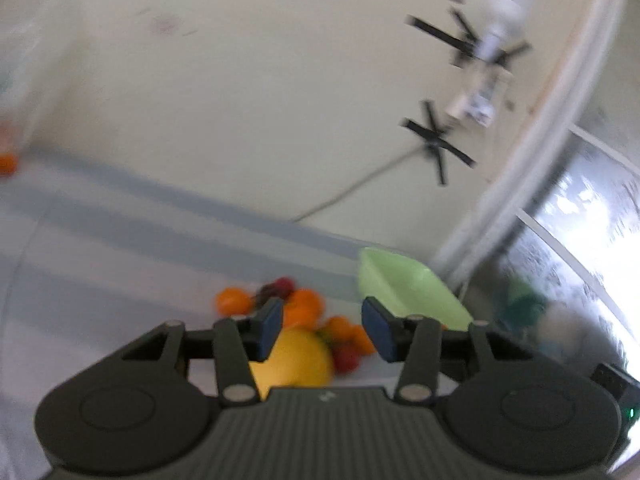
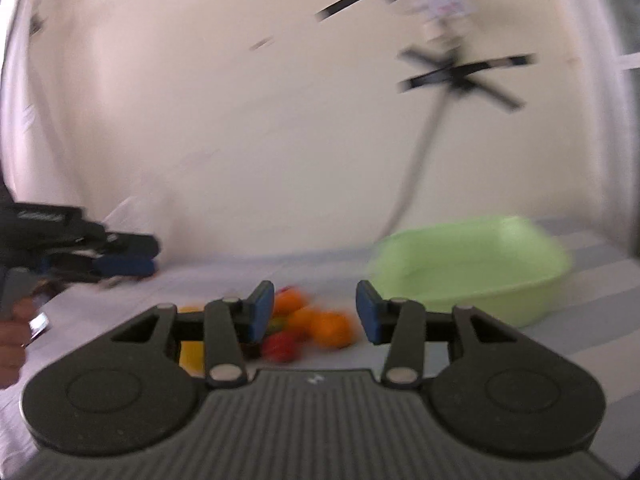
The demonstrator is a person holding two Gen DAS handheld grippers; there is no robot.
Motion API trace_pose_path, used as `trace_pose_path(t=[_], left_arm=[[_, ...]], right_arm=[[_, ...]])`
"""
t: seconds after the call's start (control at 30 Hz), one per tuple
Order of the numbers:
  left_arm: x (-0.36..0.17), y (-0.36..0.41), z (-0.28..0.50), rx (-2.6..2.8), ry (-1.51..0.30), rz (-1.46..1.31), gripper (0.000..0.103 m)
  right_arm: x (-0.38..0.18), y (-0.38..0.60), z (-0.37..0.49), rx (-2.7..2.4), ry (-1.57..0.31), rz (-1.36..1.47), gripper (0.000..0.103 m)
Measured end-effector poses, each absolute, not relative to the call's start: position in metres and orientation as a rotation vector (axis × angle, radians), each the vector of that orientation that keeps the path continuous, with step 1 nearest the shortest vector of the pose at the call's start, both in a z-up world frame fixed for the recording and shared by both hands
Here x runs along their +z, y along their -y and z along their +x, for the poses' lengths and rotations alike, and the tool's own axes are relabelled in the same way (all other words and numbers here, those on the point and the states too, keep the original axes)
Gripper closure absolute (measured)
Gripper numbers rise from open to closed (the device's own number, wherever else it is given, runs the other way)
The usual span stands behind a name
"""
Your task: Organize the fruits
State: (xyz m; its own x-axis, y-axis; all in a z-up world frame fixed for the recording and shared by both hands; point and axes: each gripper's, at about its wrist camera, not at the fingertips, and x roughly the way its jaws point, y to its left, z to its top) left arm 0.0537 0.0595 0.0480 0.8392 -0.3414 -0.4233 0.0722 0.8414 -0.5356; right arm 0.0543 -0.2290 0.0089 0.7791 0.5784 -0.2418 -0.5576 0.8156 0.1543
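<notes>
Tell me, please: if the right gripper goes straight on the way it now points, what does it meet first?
Probably the fruit pile: the open right gripper frames an orange fruit and a red fruit between its jaws. The green tub lies off to the right. Blur makes depth uncertain.

Surface: your things rest on a white cloth with pale blue stripes [image 1: 120, 216] | Basin: a light green tub [image 1: 416, 292] sits on it near the wall | Fruit: beside the tub lies a loose pile, oranges [image 1: 232, 300], a large yellow fruit [image 1: 300, 356], small red fruits [image 1: 346, 358] | Stray: one orange fruit [image 1: 7, 163] lies well apart.
</notes>
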Motion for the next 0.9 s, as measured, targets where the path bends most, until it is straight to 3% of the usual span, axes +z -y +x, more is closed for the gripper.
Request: trace_pose_path(t=[0.3, 0.33, 0.43, 0.53, 0.63, 0.7, 0.9], left_arm=[[-0.01, -0.085, 0.063, -0.306, -0.62, -0.754, 0.054], [-0.014, -0.085, 0.064, -0.318, -0.624, -0.773, 0.049], [-0.023, -0.083, 0.07, -0.343, -0.633, -0.8, 0.042], [-0.025, -0.081, 0.069, -0.324, -0.638, -0.777, 0.046], [-0.018, -0.076, 0.062, -0.34, -0.647, -0.745, 0.047], [-0.009, -0.065, 0.054, -0.352, -0.662, -0.682, 0.047], [0.014, -0.021, 0.043, -0.487, -0.618, -0.561, 0.047]], right_arm=[[0.0, 0.13, 0.054, 0.755, -0.394, -0.089, 0.055], [-0.001, 0.126, 0.053, 0.76, -0.402, -0.094, 0.054], [-0.005, 0.117, 0.066, 0.77, -0.46, -0.091, 0.046], [-0.016, 0.114, 0.072, 0.787, -0.526, -0.049, 0.044], [-0.012, 0.118, 0.061, 0.763, -0.549, -0.028, 0.048], [-0.002, 0.127, 0.049, 0.768, -0.524, -0.008, 0.061], [0.001, 0.17, 0.017, 0.813, -0.584, 0.109, 0.062]])
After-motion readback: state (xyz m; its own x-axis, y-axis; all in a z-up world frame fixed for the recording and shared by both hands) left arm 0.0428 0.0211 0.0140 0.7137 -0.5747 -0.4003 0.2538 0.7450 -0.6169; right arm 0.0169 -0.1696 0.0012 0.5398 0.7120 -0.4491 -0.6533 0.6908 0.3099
